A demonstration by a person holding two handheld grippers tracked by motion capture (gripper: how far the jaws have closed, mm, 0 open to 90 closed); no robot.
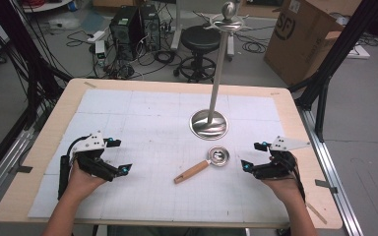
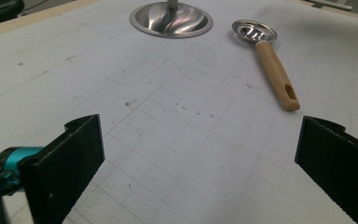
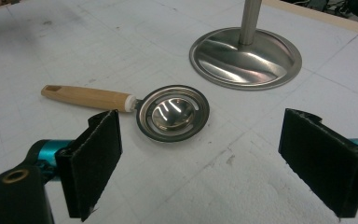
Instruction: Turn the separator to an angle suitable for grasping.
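A small steel strainer spoon [image 1: 218, 156] with a wooden handle [image 1: 191, 172] lies flat on the white mat, just in front of a steel stand's round base [image 1: 208, 124]. The stand's thin pole [image 1: 218, 69] rises to a hook ring at the top. My left gripper [image 1: 119, 156] rests open at the mat's left side, jaws pointing toward the spoon [image 2: 254, 31], nothing between them. My right gripper [image 1: 252, 157] is open just right of the spoon bowl [image 3: 172, 113], which lies a short way ahead of its jaws. In the right gripper view the stand base [image 3: 245, 57] is beyond the bowl.
The white gridded mat [image 1: 142, 118] covers most of the wooden table [image 1: 295, 118]. Behind the table stand a black stool [image 1: 199, 42], computer towers [image 1: 133, 27], loose cables and a cardboard box [image 1: 302, 34]. Black frame posts flank both sides.
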